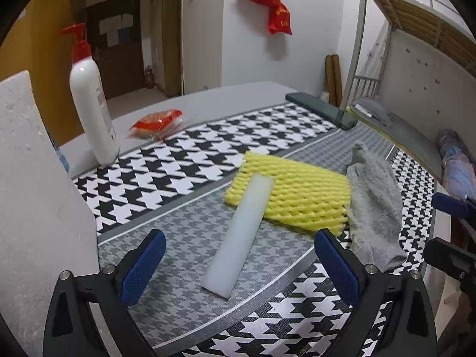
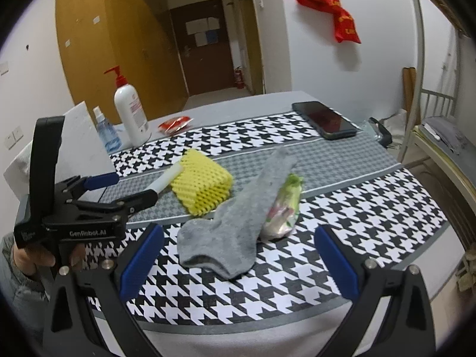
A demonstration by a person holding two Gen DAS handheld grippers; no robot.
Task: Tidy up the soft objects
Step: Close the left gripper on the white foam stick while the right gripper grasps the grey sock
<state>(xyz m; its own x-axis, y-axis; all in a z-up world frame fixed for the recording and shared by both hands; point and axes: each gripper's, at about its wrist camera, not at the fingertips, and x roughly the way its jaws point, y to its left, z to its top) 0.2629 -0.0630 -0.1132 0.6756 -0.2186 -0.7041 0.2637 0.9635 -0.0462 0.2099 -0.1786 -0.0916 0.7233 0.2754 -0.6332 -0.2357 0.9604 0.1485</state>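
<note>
Grey sock (image 2: 235, 223) lies nearest the right tool (image 2: 238, 255), whose jaws stand wide and empty over the houndstooth cloth (image 2: 372, 208) on the tabletop. Sock partly covers a floral packet (image 2: 285, 205). Left tool (image 1: 238, 255), also wide and empty, hovers over a white foam strip (image 1: 241, 238) whose far end rests on the yellow foam net (image 1: 300, 193). Lotion bottle (image 1: 92, 110) upright at back left; phone (image 2: 324, 119) at far right.

Black left gripper (image 2: 125, 190); blue pads (image 1: 142, 270); silver screws; grey sleeve (image 2: 17, 291).
</note>
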